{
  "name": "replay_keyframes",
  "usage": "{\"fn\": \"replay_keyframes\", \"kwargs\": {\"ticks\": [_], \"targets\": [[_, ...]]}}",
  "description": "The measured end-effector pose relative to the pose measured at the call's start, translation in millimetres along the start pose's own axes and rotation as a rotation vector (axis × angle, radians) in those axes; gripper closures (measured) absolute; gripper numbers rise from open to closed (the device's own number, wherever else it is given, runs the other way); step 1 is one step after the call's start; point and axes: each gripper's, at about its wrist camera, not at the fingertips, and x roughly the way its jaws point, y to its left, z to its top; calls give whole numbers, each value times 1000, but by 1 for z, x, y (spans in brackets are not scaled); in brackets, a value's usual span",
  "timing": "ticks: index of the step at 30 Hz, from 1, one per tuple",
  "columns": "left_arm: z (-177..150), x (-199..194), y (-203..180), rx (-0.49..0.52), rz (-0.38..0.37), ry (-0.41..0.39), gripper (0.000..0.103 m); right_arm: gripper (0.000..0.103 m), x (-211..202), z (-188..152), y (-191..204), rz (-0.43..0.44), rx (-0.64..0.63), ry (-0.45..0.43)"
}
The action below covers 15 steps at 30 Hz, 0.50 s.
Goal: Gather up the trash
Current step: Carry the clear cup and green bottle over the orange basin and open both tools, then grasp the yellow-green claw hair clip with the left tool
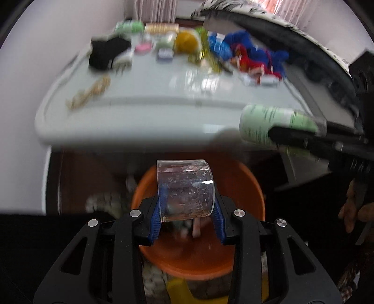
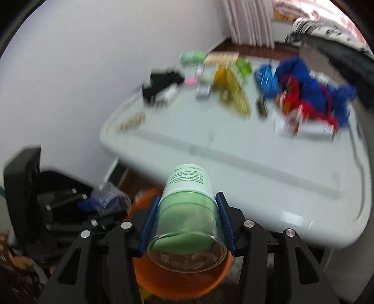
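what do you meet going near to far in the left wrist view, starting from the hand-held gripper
left hand-held gripper → clear plastic cup held over the orange bin → white table's near edge → yellow ball → curtain

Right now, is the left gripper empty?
No, the left gripper is shut on a clear cup, held over the orange bin.

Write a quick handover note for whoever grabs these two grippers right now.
Left gripper: shut on a clear plastic cup, held over the orange bin.
Right gripper: shut on a green-labelled cup, above the bin's near rim.
Done: both cups picked up. Neither released yet.
Left: drop both, then go through the blurred clutter on the white table.
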Motion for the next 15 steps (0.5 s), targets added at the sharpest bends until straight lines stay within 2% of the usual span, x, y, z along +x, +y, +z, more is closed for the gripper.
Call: {"fn": "replay_keyframes", "kwargs": {"ticks": [4, 5, 6, 7, 8, 12, 15], "targets": [[-12, 8, 6, -45, 7, 45, 67, 52, 31, -28, 11, 31, -3, 124], [-12, 9, 6, -50, 14, 47, 62, 37, 37, -30, 14, 24, -5, 148], [-11, 10, 7, -55, 17, 55, 52, 28, 40, -32, 15, 10, -9, 167], [-10, 9, 7, -60, 30, 50, 47, 23, 41, -32, 15, -10, -14, 169], [-10, 6, 7, -62, 49, 32, 41, 23, 39, -30, 13, -30, -15, 158], [-1, -8, 12, -82, 64, -47, 41, 22, 18, -14, -5, -92, 32, 64], [23, -21, 7, -62, 87, -123, 40, 22, -15, 9, -21, -106, 77, -58]]}}
